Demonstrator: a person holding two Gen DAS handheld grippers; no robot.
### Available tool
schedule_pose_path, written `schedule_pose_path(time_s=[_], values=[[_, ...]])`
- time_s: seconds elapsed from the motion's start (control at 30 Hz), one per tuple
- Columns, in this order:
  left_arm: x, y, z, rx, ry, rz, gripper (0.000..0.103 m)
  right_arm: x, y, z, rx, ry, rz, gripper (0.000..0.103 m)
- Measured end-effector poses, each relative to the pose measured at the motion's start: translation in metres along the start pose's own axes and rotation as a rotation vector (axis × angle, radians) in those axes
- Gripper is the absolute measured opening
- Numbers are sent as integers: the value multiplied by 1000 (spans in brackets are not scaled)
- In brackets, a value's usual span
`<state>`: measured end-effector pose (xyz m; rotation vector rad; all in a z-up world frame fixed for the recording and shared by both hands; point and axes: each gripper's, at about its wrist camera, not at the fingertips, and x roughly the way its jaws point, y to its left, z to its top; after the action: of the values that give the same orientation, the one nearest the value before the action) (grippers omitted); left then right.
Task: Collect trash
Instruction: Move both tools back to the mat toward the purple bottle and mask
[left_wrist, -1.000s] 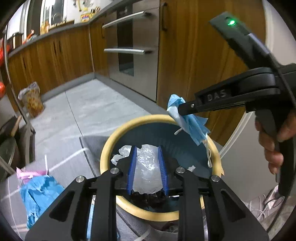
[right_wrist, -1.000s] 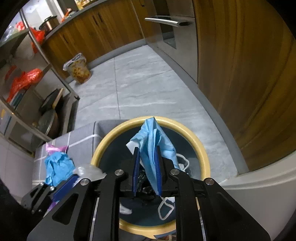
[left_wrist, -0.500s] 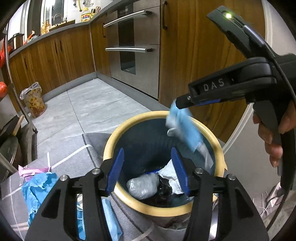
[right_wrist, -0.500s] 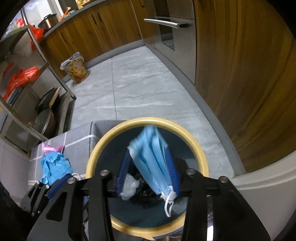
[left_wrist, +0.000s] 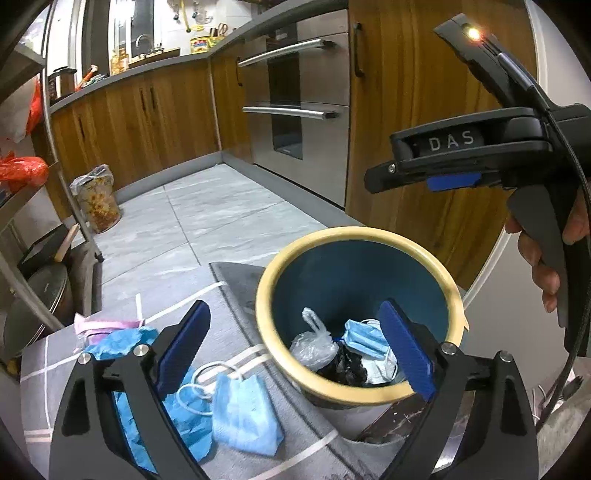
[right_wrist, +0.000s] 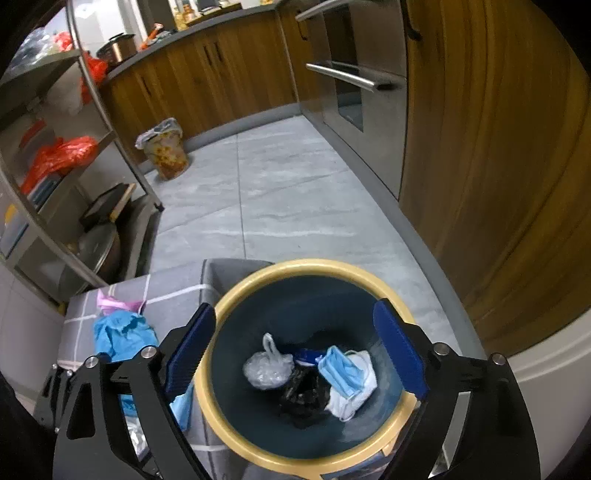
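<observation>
- The left gripper (left_wrist: 295, 347) hangs over the near rim of the yellow-rimmed bin (left_wrist: 454, 295), jaws just sprung wide, nothing between them.
- The right gripper (right_wrist: 295, 347) hovers above the bin's mouth, jaws likewise just opened and empty (a hand (left_wrist: 546, 266) grips its handle).
- Inside the bin: a clear plastic bag (right_wrist: 264, 367), a blue face mask (right_wrist: 341, 371) and black scrap.
- Beside the bin, on the grey cloth (left_wrist: 225, 317), lies another blue mask (left_wrist: 245, 417) and crumpled blue trash (right_wrist: 118, 334).
</observation>
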<state>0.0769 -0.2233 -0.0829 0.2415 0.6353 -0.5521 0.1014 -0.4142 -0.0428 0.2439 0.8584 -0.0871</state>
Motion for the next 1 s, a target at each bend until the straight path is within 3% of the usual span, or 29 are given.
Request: schedule_pose_path(time_s=[0.43, 1.0], values=[[-44, 39, -11, -69, -30, 81, 94, -35, 48, -1, -101, -111, 38, 94], [-122, 138, -59, -243, -33, 281, 95, -53, 117, -22, -130, -112, 127, 95]])
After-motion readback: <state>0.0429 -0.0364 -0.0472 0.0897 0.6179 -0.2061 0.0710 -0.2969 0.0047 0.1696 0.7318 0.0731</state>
